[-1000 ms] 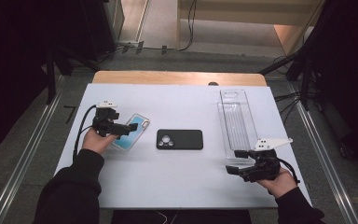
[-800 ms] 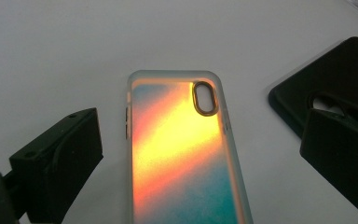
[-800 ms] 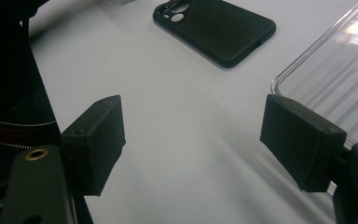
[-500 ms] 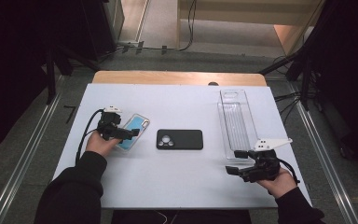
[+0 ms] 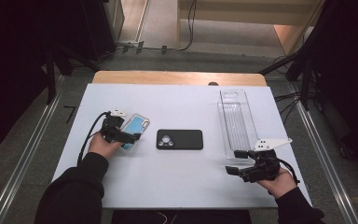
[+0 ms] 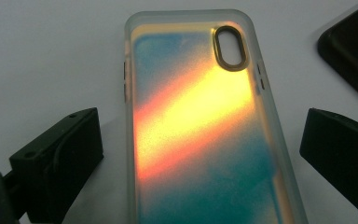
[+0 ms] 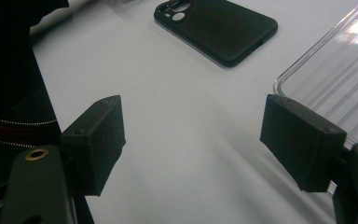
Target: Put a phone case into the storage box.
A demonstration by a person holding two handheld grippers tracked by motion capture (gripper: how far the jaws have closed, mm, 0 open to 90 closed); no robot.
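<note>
Now that the left gripper [image 6: 200,154] has dropped lower over the iridescent phone case [image 6: 200,135], its jaws sit open either side, so a grab looks close. Right gripper [image 7: 193,144] idles, spread wide and empty, on the desk [image 5: 182,182].

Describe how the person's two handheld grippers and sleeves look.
Both grippers, left gripper and right gripper, are black with two blocky black jaws; brass-coloured screw holes show near the right jaws. A black cable trails from the left; a pale three-cornered plate tops the right. Sleeves are dark.
</note>
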